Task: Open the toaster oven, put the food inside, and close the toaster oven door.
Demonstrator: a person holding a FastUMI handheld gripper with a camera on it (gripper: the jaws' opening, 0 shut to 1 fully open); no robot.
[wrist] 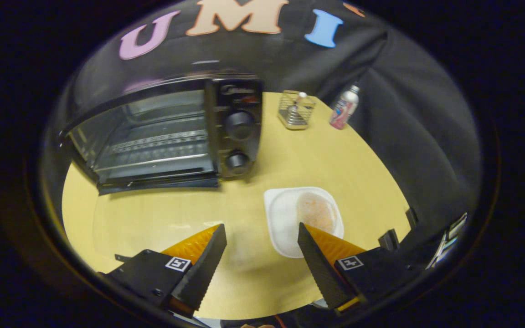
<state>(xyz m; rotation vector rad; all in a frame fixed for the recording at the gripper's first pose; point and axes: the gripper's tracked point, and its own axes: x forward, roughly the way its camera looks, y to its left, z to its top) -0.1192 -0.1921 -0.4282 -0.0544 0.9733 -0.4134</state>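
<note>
Hovering: the hand-held gripper [261, 237] hung over the bench [153, 218], fingers spread wide, grasping nothing.
Food: sat on a white tray [283, 214] just ahead of the right finger, pale pinkish patty [316, 210] by the look of it.
Toaster oven [167, 132]: farther back to the left, door [157, 182] already dropped open, rack bare.
Tip: I'd pinch the tray's near rim squarely and keep it level, or the food probably slides.
Clutter: wire basket [295, 110] and bottle [344, 107] were at the far edge.
</note>
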